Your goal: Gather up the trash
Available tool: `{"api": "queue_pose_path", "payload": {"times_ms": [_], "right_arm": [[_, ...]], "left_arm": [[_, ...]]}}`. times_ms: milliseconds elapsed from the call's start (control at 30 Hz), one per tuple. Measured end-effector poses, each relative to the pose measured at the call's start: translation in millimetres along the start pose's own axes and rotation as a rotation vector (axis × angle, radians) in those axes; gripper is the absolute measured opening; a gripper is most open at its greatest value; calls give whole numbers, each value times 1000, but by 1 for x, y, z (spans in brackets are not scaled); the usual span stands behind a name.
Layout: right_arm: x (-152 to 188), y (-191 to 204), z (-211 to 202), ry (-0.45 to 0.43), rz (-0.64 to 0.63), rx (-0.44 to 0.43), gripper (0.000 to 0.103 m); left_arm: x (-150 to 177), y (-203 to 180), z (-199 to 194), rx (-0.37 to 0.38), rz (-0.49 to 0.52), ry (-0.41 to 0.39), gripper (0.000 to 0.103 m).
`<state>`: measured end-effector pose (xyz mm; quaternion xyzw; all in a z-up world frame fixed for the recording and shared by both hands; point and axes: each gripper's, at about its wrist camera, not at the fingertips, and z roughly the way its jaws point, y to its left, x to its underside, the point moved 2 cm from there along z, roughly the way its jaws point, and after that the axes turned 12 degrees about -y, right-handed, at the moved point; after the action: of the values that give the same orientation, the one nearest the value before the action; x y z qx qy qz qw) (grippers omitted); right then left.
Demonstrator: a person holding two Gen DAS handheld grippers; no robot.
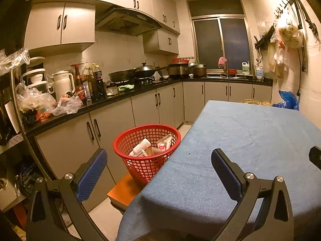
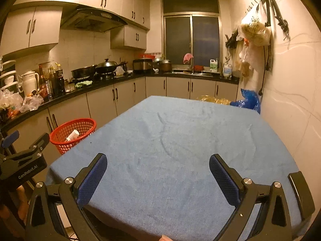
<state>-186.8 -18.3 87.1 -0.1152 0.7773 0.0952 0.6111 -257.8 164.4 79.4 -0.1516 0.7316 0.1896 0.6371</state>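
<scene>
Kitchen interior under warm light: grey cabinets run along the left wall and under a dark window point(image 2: 191, 40), with a black counter point(image 1: 140, 89) carrying pans, bottles, a white kettle point(image 1: 62, 84) and crumpled plastic bags. Nearer the cameras, the tabletop point(image 2: 170, 150) is covered by a blue cloth; its visible surface is bare apart from yellowish packaging point(image 2: 213, 99) and a blue plastic bag point(image 2: 248, 100) at the far right corner by the wall. A red mesh basket point(image 1: 122, 143) stands on an orange-brown stool or chair seat point(image 1: 122, 190) just beside the table's left edge. Inside the basket lie the collected items: a white tube point(image 1: 140, 146), a small carton and some wrappers, reaching about half its depth. The left gripper point(image 1: 159, 172) is held above the table's near left corner, facing the basket, jaws spread wide with nothing between the blue pads. The right gripper point(image 2: 158, 174) is held over the near edge of the cloth, jaws likewise spread wide and empty. In the right wrist view the left gripper's body shows at the left margin, near the basket but apart from it.
</scene>
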Motion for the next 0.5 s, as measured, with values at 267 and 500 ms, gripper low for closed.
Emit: {"api": "queue_pose_path", "payload": {"times_ms": [267, 500], "right_arm": [[1, 1, 1, 2, -5, -1, 103], [1, 2, 1, 3, -6, -2, 103]], "left_arm": [[1, -3, 0, 4, 8, 7, 103], [2, -3, 2, 11, 7, 15, 103]]}}
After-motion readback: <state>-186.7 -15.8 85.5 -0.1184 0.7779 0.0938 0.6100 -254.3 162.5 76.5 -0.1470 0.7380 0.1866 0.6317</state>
